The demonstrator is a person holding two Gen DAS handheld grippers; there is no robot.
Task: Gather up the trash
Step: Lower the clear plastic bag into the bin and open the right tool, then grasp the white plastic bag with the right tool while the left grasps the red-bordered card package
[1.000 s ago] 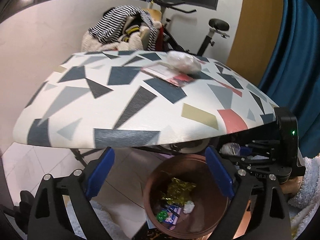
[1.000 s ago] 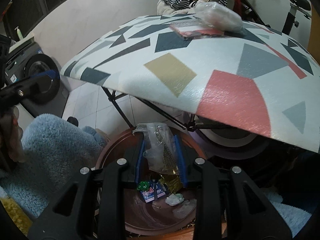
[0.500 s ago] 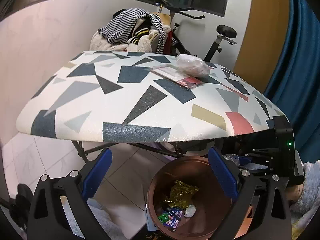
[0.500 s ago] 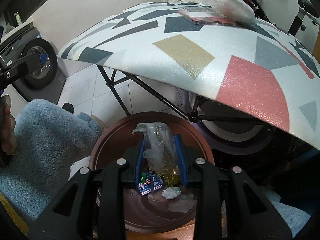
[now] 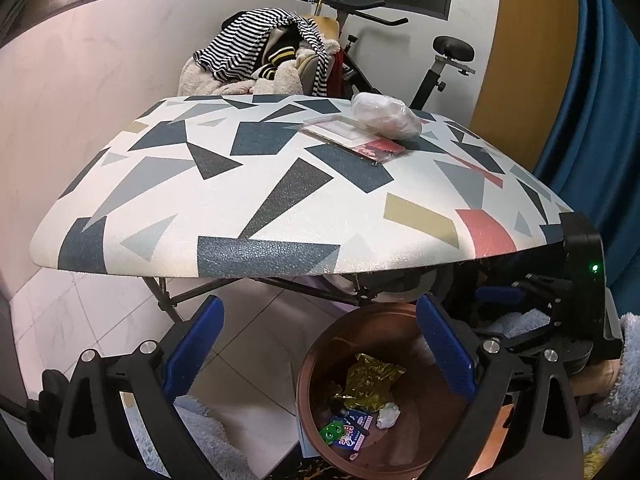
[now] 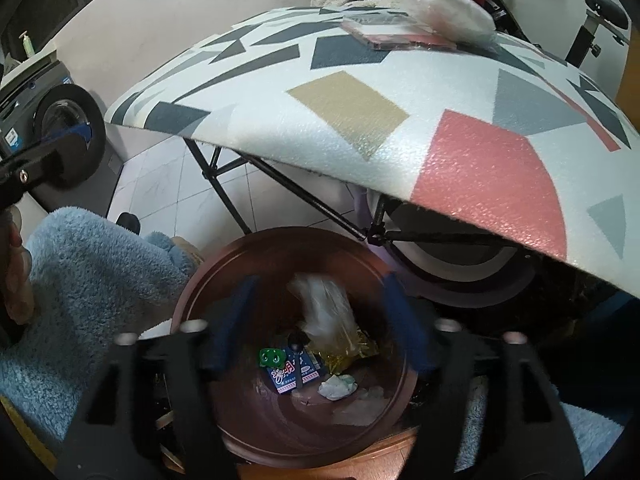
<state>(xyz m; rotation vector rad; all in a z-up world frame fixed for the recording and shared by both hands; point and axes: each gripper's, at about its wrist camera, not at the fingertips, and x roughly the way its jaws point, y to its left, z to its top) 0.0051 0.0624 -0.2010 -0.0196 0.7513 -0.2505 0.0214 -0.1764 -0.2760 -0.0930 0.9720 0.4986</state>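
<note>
Right wrist view: right gripper [image 6: 316, 316] jaws have just been opening, releasing a clear plastic bag [image 6: 326, 306] into the brown bin [image 6: 200, 280]. Bagged wad [image 5: 386, 114] and packet [image 5: 354, 140] remain on the table [image 5: 248, 208] at twelve o'clock. Left gripper [image 5: 318, 344] spread, empty.

Indoor light, moderately bright, from overhead; glare spot upper left in left wrist view. Table [image 5: 248, 208] top evenly lit, deep shadow beneath. Heavy fisheye bending, dark corners. Right gripper [image 6: 320, 320] fingers [image 6: 236, 312] motion-blurred.
</note>
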